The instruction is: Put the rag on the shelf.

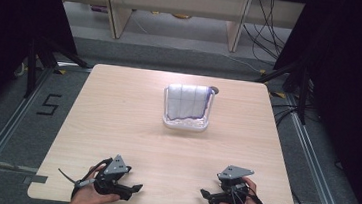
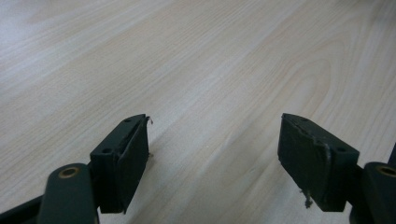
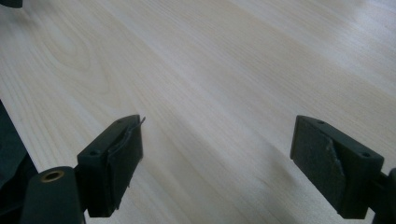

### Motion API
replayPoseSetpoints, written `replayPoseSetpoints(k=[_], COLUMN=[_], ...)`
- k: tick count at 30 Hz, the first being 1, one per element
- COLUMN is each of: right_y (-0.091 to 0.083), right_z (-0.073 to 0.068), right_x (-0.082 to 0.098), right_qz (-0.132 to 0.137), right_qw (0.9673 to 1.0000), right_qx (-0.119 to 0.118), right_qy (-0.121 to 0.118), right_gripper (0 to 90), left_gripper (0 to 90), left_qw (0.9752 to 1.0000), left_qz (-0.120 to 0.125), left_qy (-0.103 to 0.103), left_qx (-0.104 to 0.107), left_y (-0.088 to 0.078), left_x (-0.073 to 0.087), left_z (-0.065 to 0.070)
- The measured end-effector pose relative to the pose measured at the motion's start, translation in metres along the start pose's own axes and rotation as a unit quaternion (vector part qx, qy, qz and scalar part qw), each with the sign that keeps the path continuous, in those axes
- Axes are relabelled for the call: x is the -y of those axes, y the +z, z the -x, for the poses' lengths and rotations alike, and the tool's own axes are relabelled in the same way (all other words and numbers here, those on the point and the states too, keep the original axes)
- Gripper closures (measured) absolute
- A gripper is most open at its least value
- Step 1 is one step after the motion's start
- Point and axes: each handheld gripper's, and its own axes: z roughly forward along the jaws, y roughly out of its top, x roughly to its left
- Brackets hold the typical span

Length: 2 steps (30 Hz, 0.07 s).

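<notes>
The wooden table [image 1: 118,111] has rounded corners, and its near edge is where the two hands come in. One clear plastic container [image 1: 186,113] stands on the far half of the table, a little right of the middle and close to the far edge. One white towel with a purple border [image 1: 187,101] hangs folded over the container's back wall and down into it. Between the container and the near edge the wood is bare, so there is much free room on all sides of the container.

There are two grippers. The left gripper [image 1: 133,188] rests near the front edge, well apart from the container, on its left-front side. In the left gripper view its jaws stand wide with nothing between them. The right gripper [image 1: 206,193] rests on the right-front side of the container, also well apart; its jaws are wide and hold nothing.

Behind the table there is a grey floor, pale shelving legs [image 1: 117,10] and black cables [image 1: 271,28].
</notes>
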Motion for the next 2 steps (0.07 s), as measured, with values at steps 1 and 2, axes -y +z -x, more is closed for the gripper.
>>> replayPoseSetpoints(k=[1,2], right_y=[0.0008,0.0008], right_z=[0.0007,0.0007], right_x=[0.0004,0.0004], right_qz=[0.006,0.006], right_qw=[1.0,1.0], right_qx=[0.002,0.002], right_qy=[-0.007,-0.007], right_gripper=[17.9,17.9], left_gripper=[24.5,24.5], left_qw=[1.0,1.0], left_qz=[-0.001,-0.001], left_qy=[-0.003,-0.003], left_qx=[0.0,0.0], left_y=[0.0003,0.0003], left_x=[0.0003,0.0003], left_z=[0.0,0.0])
